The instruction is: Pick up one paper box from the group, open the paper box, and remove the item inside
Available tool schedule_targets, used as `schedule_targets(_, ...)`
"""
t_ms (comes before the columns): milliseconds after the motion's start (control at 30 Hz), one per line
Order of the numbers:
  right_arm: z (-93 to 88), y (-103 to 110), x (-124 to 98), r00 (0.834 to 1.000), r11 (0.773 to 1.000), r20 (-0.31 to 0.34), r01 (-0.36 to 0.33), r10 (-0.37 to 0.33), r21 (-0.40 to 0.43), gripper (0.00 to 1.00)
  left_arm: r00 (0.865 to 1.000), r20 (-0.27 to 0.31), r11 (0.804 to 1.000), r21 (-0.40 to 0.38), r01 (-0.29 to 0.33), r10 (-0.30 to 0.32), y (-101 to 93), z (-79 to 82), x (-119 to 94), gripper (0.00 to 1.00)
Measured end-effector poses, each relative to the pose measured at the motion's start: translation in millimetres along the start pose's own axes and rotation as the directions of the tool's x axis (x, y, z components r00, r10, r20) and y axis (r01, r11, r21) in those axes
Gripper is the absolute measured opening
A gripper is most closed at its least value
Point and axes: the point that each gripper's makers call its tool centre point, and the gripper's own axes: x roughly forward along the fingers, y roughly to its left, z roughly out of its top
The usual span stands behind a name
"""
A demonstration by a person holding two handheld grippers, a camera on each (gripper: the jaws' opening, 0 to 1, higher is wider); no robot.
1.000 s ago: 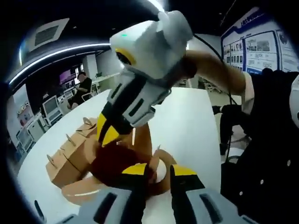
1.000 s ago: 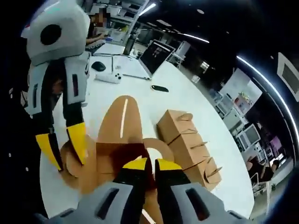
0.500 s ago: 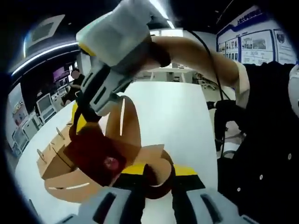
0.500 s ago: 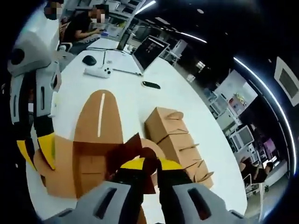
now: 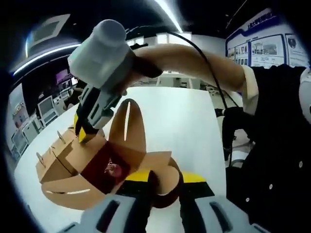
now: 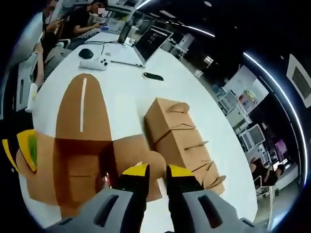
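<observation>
Left gripper view: the left gripper (image 5: 163,177) has its yellow-tipped jaws closed on a curved flap of the opened paper box (image 5: 121,160), low in the view.
Box material: plain brown card, matte, with long rounded flaps; one flap (image 5: 129,124) stands up and carries a thin slit.
Item inside: a dark red packet (image 5: 107,167) with a small pale mark, lying in the box's open mouth.
Right gripper: the right gripper (image 5: 85,133) comes down from a bare forearm, its grey body angled, its yellow tips at the box's upper edge; I cannot tell how wide they stand there.
Right gripper view: its own jaws (image 6: 153,172) are narrowly parted over the spread box (image 6: 80,155), gripping nothing I can make out.
Group: a row of closed brown boxes (image 6: 182,138) with pointed tabs lies just beside it on the white table (image 6: 194,97).
Background: a laptop (image 6: 150,43), mouse (image 6: 86,53) and white controller (image 6: 95,63) sit far across the table.
</observation>
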Motion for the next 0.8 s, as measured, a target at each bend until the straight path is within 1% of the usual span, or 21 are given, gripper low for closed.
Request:
schedule_targets(200, -6.9, 7.0, 8.6, 0.999, 1.0, -0.035, -0.02, 0.019, -0.024, 0.15, 1.0, 0.003, 1.0, -0.006, 0.009, -0.009, -1.2, -2.2, 2.7, 0.24)
schedule_targets(300, -9.9, 11.5, 12.3, 0.998, 0.999, -0.05, -0.035, 0.034, -0.03, 0.15, 1.0, 0.002, 1.0, 0.002, 0.015, -0.015, -2.7, -5.7, 5.8, 0.25)
schedule_targets(433, -13.4, 18.3, 16.2, 0.996, 0.997, -0.068, -0.057, 0.054, -0.044, 0.15, 1.0, 0.007, 1.0, -0.01, 0.022, -0.022, -3.4, -9.0, 8.1, 0.25)
schedule_targets(633, -15.1, 19.2, 17.6, 0.995, 0.997, -0.071, -0.072, 0.07, -0.038, 0.14, 1.0, 0.007, 0.999, -0.021, 0.025, -0.025, -3.7, -12.6, 12.3, 0.26)
schedule_targets(800, -14.8, 20.2, 18.4, 0.995, 0.996, -0.071, -0.074, 0.071, -0.041, 0.13, 1.0, -0.008, 0.999, -0.04, 0.025, -0.025, -3.6, -21.1, 20.0, 0.24)
